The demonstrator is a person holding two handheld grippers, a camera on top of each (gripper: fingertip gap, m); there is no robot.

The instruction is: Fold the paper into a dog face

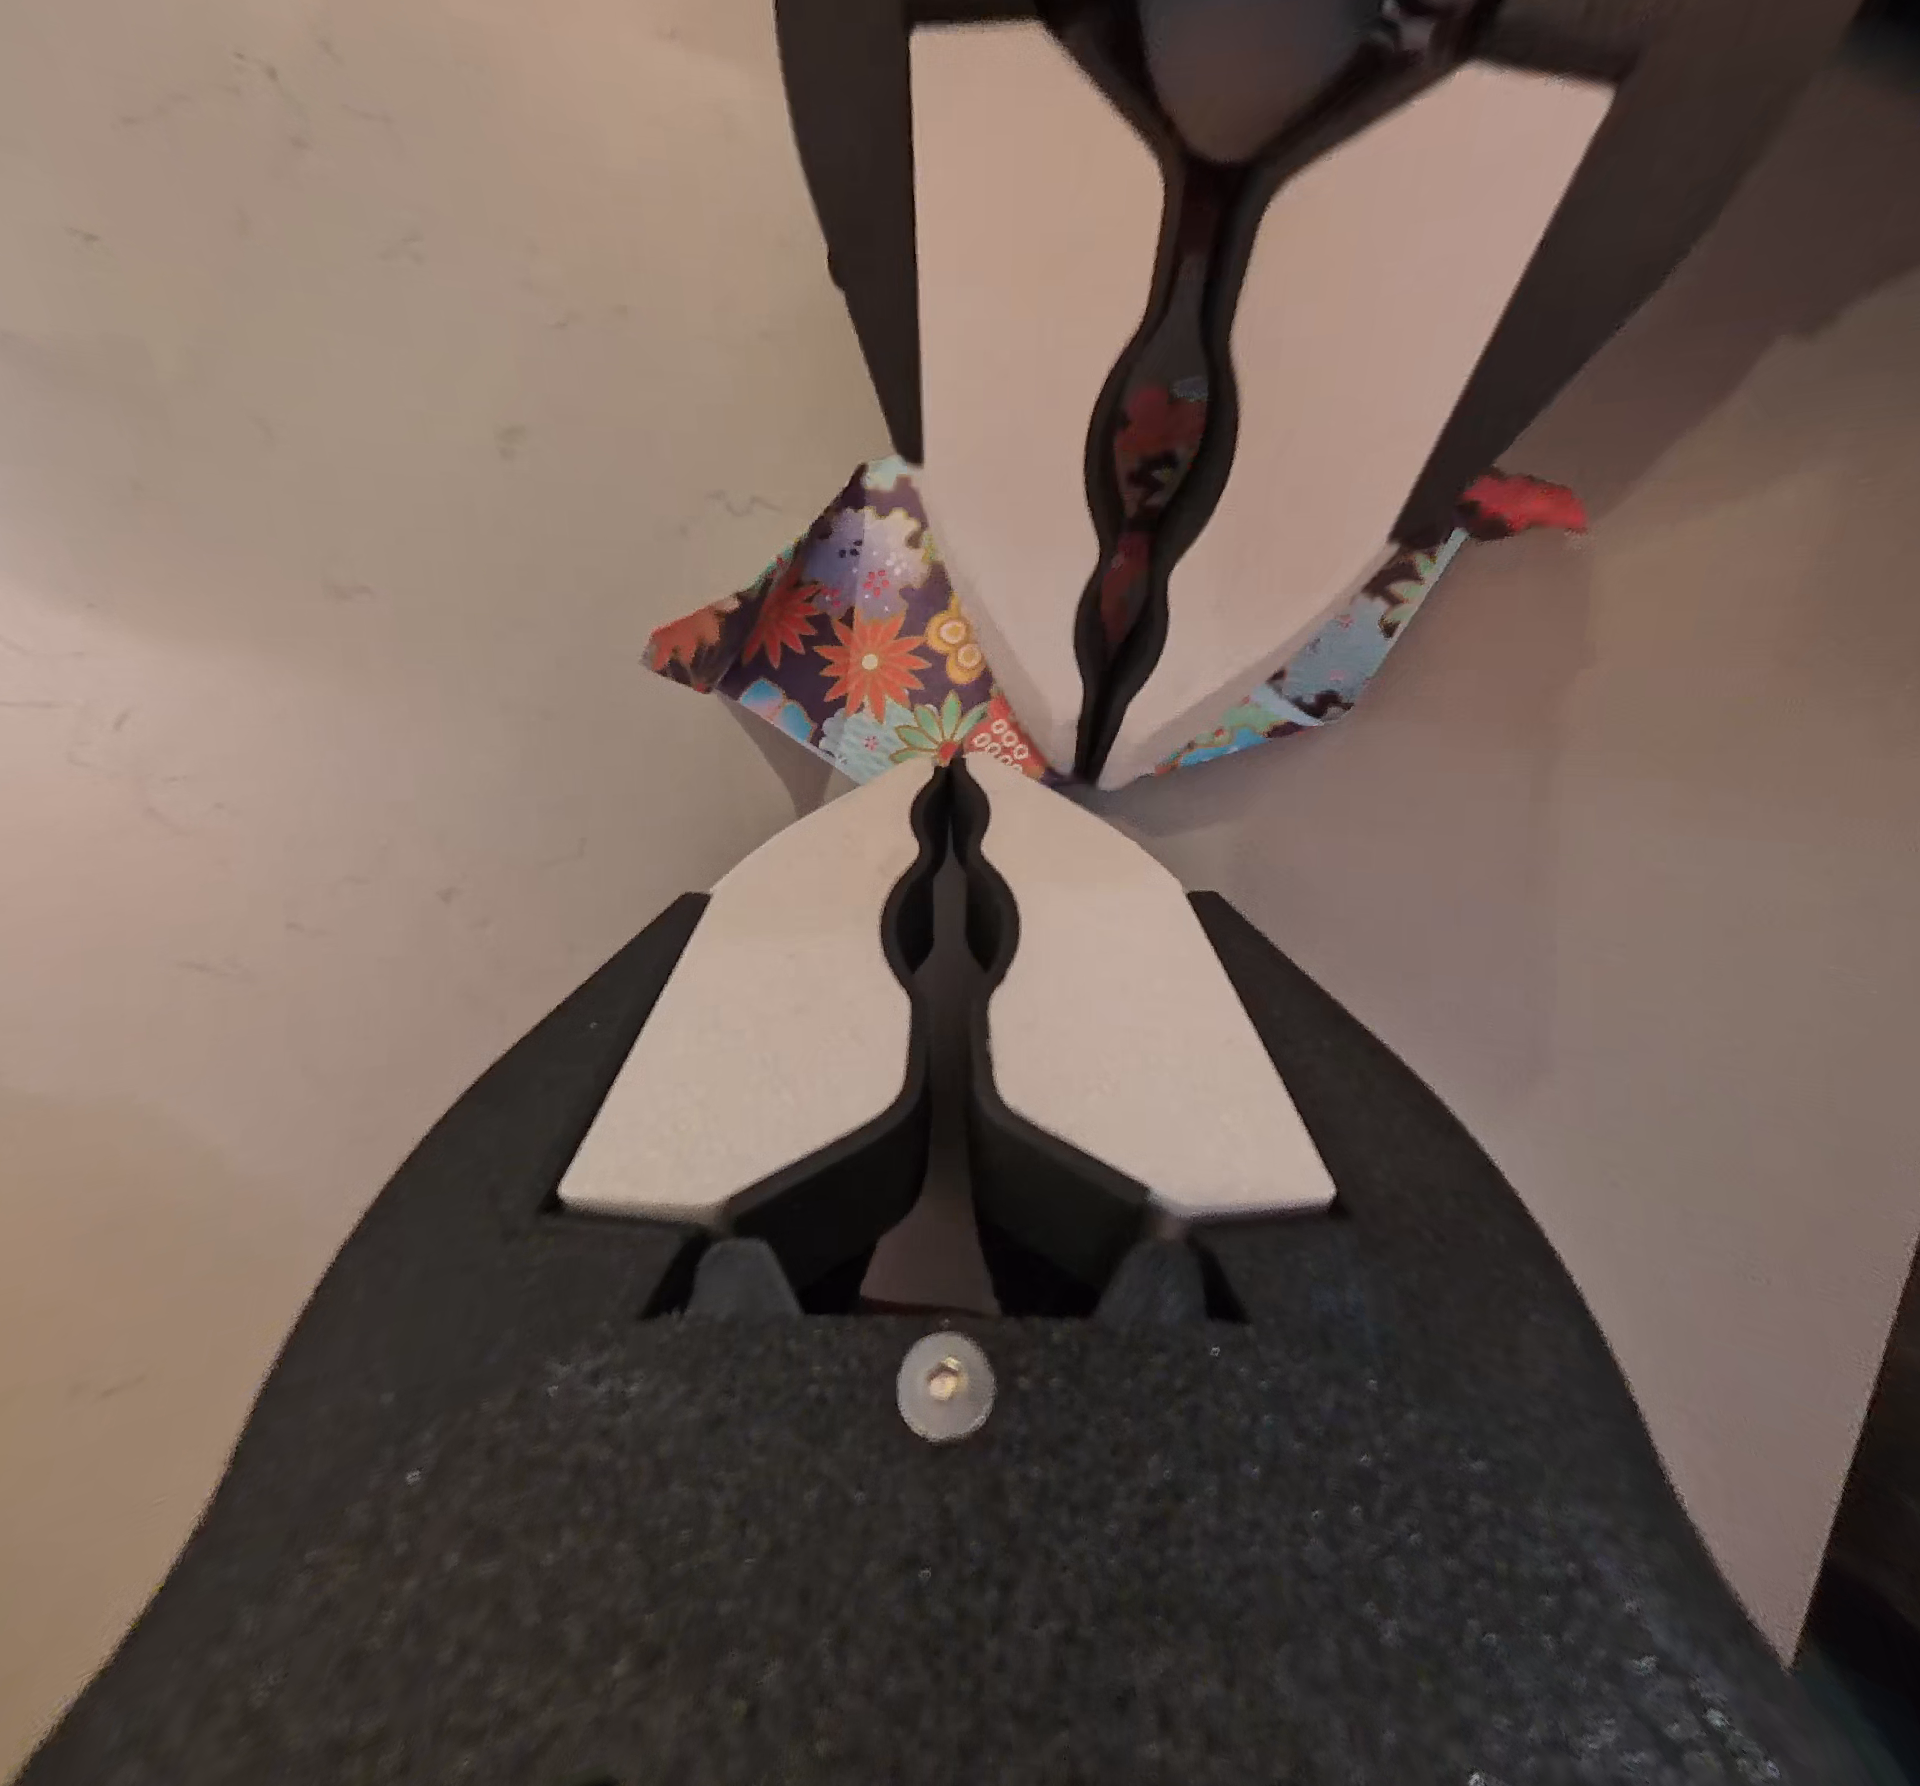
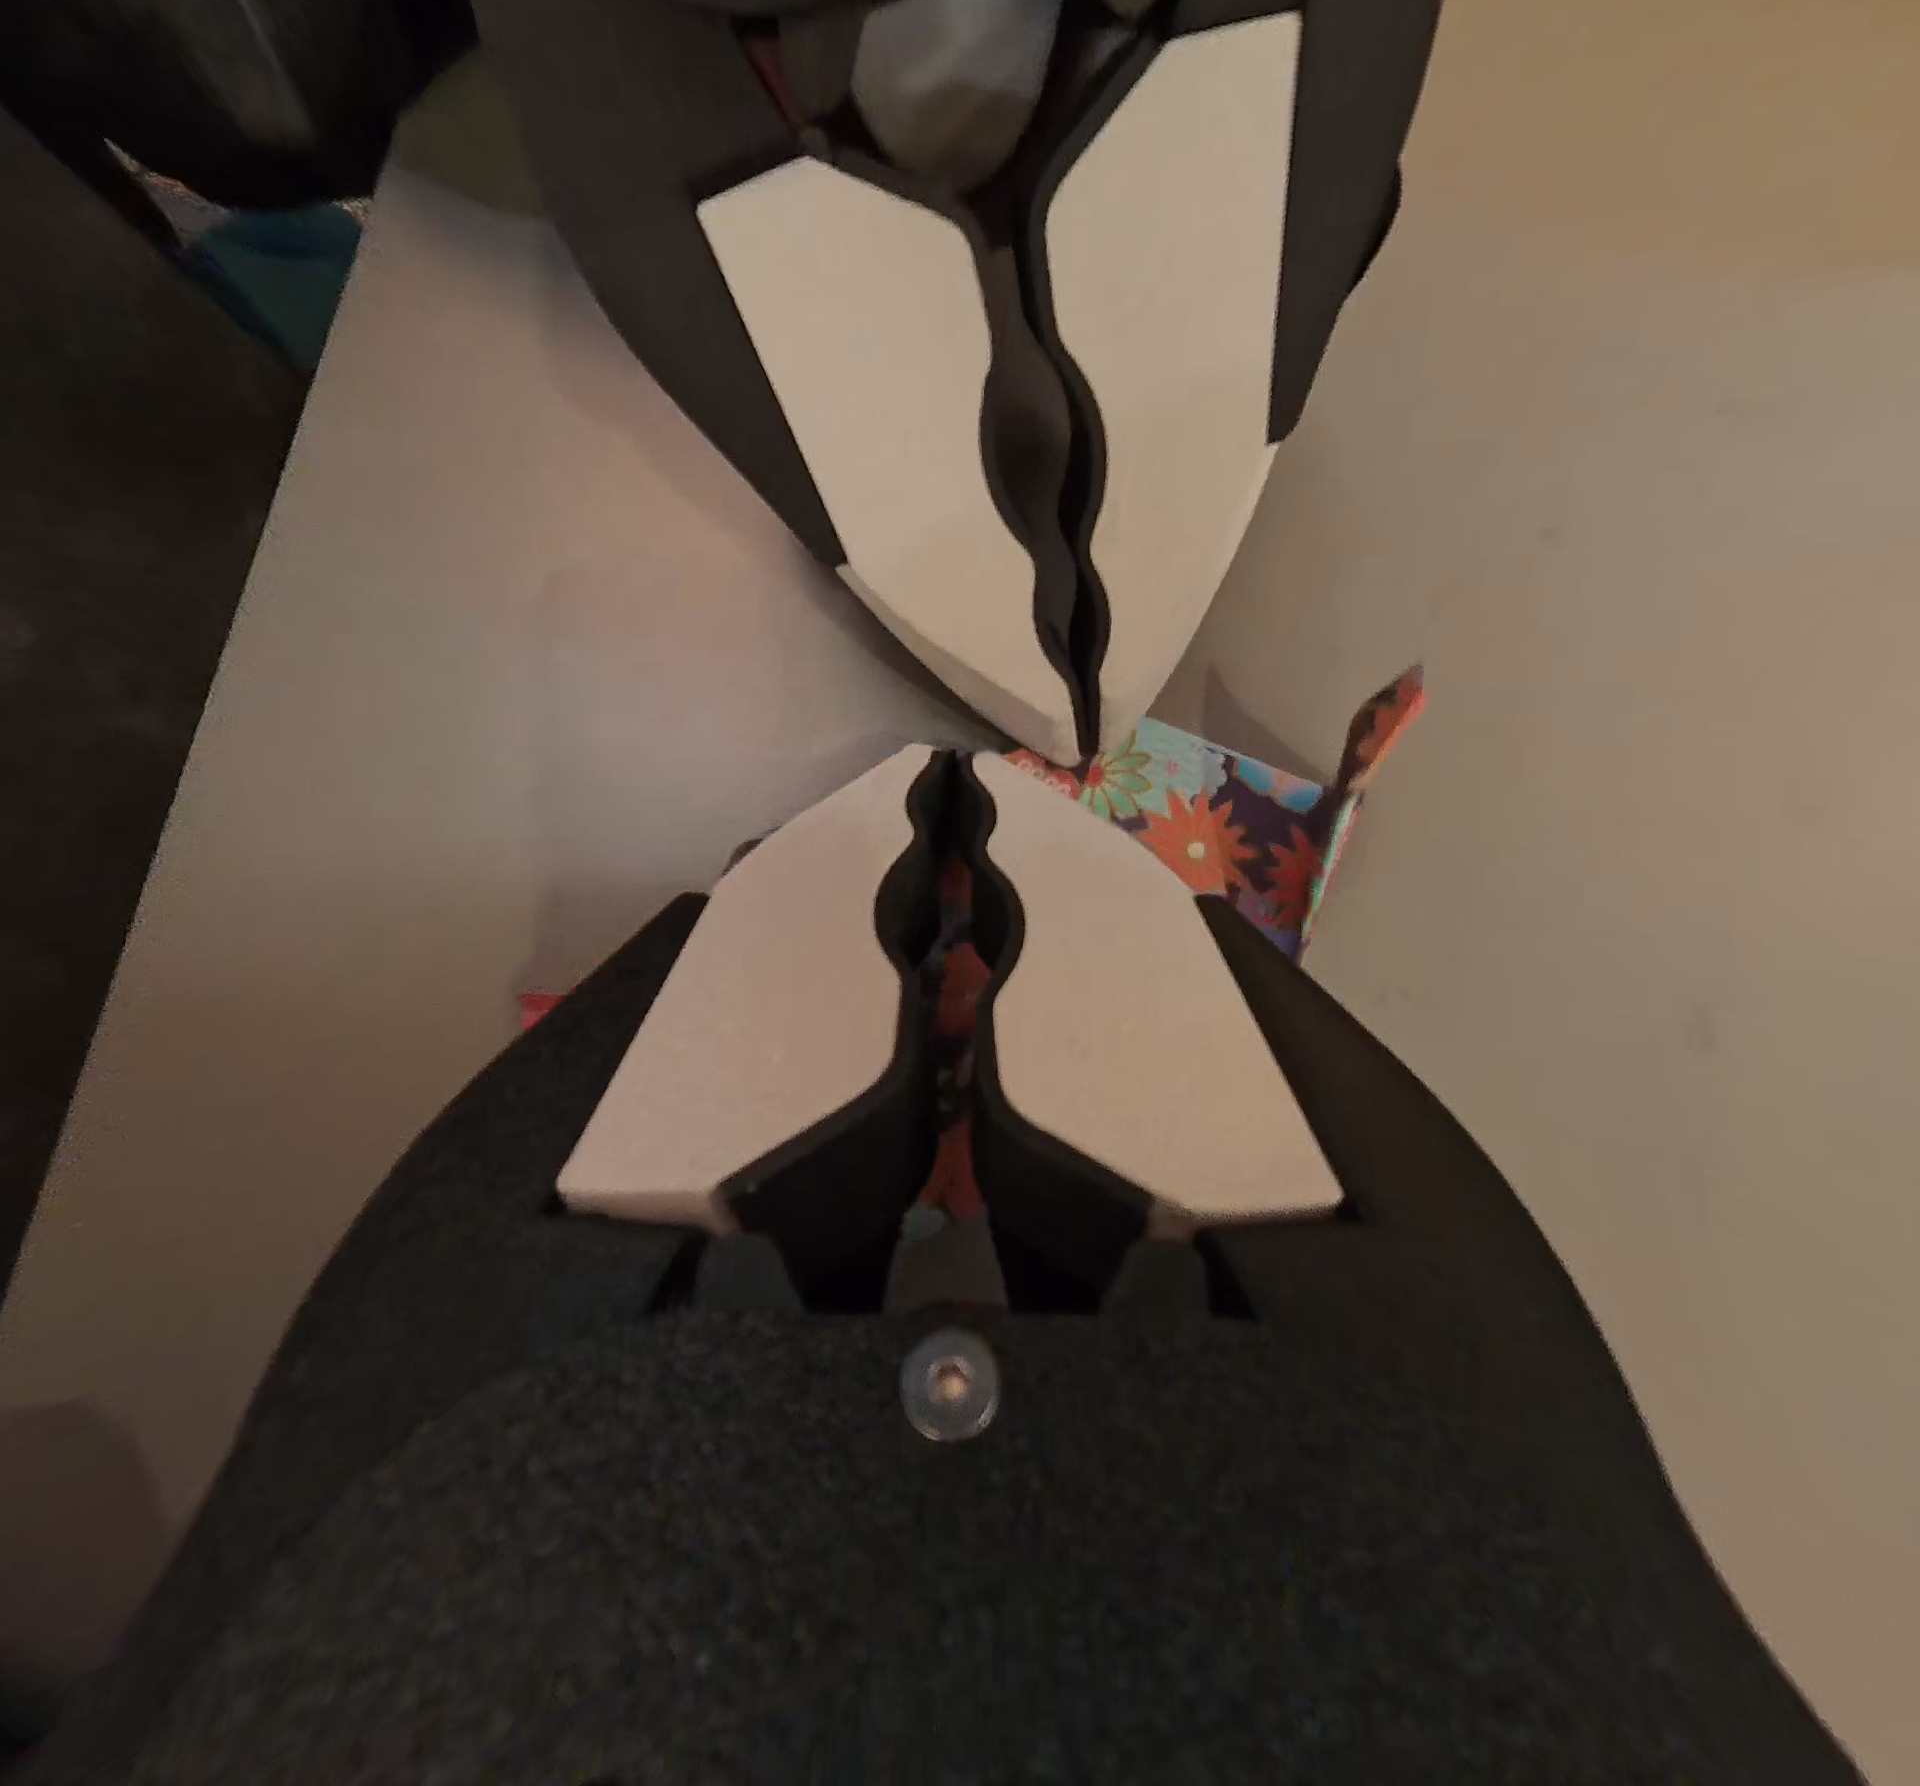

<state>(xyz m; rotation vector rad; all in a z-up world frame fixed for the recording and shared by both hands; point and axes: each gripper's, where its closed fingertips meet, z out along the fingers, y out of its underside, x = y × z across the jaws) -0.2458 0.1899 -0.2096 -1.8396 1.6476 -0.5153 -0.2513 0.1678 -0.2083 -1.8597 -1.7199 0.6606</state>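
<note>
- Paper: part-folded, on worktop, between the tong tips.
- Left tongs: closed, seemingly empty.
- Right tongs: closed on paper.
- Risk: a pull could tear or unfold the crease.

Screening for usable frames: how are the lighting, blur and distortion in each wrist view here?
Left wrist view: warm, dim light, the floral paper sharp, the right gripper softly blurred, wide-angle bending at the edges. Right wrist view: darker, the left gripper blurred, the tabletop shaded, paper colours still readable.
</note>
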